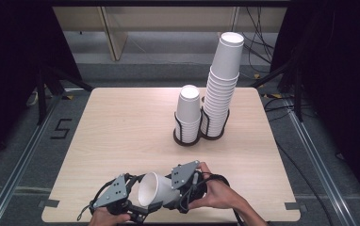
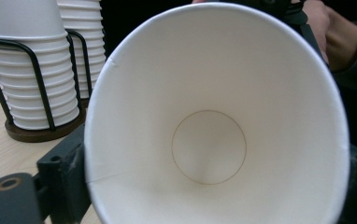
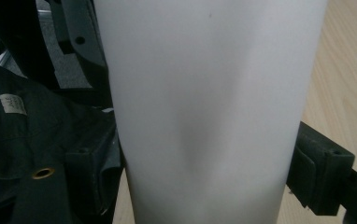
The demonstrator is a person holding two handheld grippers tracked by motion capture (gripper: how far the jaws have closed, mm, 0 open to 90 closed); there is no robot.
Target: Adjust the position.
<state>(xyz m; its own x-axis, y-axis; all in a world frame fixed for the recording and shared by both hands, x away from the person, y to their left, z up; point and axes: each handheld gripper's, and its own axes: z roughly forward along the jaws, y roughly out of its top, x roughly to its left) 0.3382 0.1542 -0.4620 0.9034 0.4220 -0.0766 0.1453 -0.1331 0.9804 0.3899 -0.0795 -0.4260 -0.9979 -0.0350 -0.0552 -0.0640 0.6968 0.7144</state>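
**Cup passing between both grippers at the near edge**

Cups are what I am handling here, and I am going left to right. At the near left, I am holding the left gripper [image 1: 130, 195] against the mouth end of a single paper cup [image 1: 155, 189] lying on its side; in the left gripper view its jaws are standing on either side of the rim [image 2: 214, 116] and seem to be pressing on it, with a crease showing in the wall. Just right of it, I am pinching the cup's body with the right gripper [image 1: 180, 188]; in the right gripper view the jaws are closing on both sides of the white wall [image 3: 209, 112], which is dented slightly. The cup is hovering just above the table [image 1: 121, 132], near its front edge. Farther off, right of centre, a black wire holder [image 1: 187, 134] is carrying a short stack [image 1: 189, 110] and, to its right, a tall stack [image 1: 223, 84].

I judge that I am mid-handover, reorienting the cup. Next I am expecting to release one side gently, turn the cup upright or inverted, and carry it far-right to a stack without crushing it.
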